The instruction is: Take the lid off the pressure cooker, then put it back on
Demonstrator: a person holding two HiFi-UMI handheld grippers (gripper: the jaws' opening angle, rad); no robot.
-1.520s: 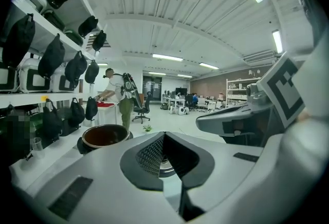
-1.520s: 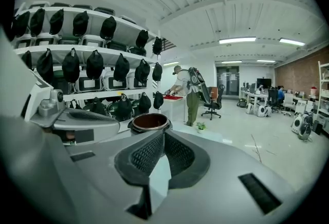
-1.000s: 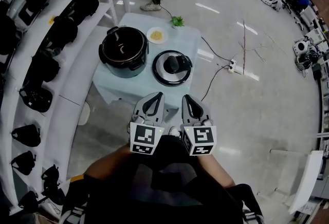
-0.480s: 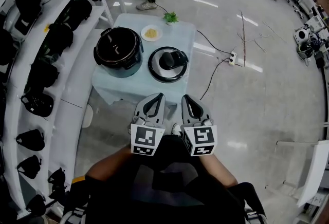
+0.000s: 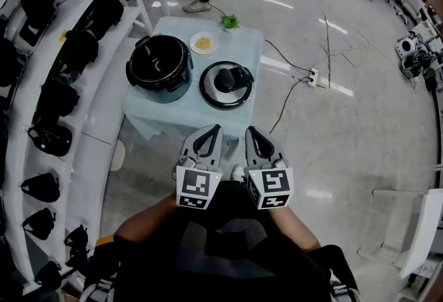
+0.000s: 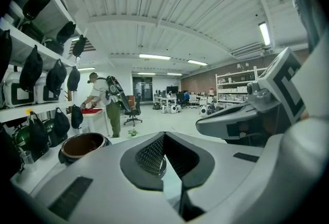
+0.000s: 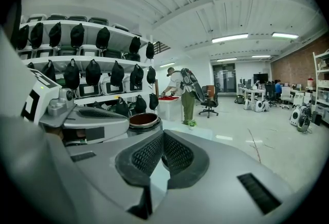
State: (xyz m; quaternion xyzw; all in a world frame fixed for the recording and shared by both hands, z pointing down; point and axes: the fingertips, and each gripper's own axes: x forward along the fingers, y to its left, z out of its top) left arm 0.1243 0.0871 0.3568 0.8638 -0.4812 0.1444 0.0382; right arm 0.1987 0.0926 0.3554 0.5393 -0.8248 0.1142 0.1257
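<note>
Lid [image 5: 227, 84] lay off the pressure cooker [image 5: 159, 64], just beside it on the table [image 5: 173, 112]. My left gripper [image 5: 210, 130] and right gripper [image 5: 251, 131] hung well short, jaws closed on nothing. Replacing looked pending: I'd have to reach, open and grasp its handle.

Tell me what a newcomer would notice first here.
The open pressure cooker stands on the small pale table, with its lid lying beside it, to the right in the head view. Nearer the person, the left gripper and right gripper sit side by side, both shut and empty, short of the table.
</note>
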